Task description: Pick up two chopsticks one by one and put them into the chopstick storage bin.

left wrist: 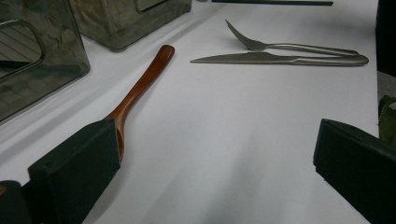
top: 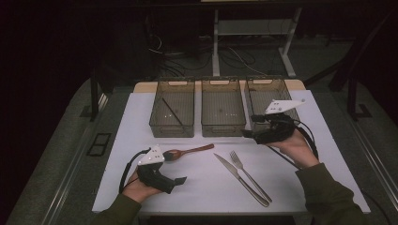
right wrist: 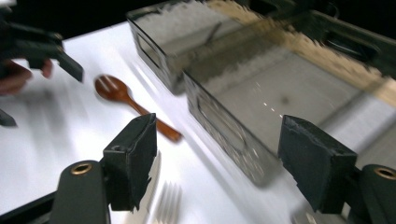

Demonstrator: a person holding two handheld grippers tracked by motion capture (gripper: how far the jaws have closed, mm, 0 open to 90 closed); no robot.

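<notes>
A wooden spoon [top: 187,152] lay on the white worktop [top: 206,187] just beside the left gripper [top: 180,180], its bowl nearest that gripper and its handle running away toward the middle bin [top: 221,114] at the far edge. In the left gripper view the spoon's bowl [left wrist: 119,135] sat partly hidden behind one jaw, off to one side of the gap rather than within it, and its long axis pointed ahead and slightly across the jaws' line. The left gripper's jaws stood wide apart and held nothing.

The right gripper [top: 248,133] hovered by the near ends of the middle bin and the right bin [top: 270,101], its jaws likewise parted and empty, with the spoon [right wrist: 130,100] well off to their side. A knife [top: 239,179] and a fork [top: 248,176] lay side by side nearer the worktop's front edge, between the two hands. A dark stick [top: 172,111] rested in the left bin [top: 172,112].

The left hand was judged the nearer to the spoon; a small sideways shift would likely bring it between the jaws.
</notes>
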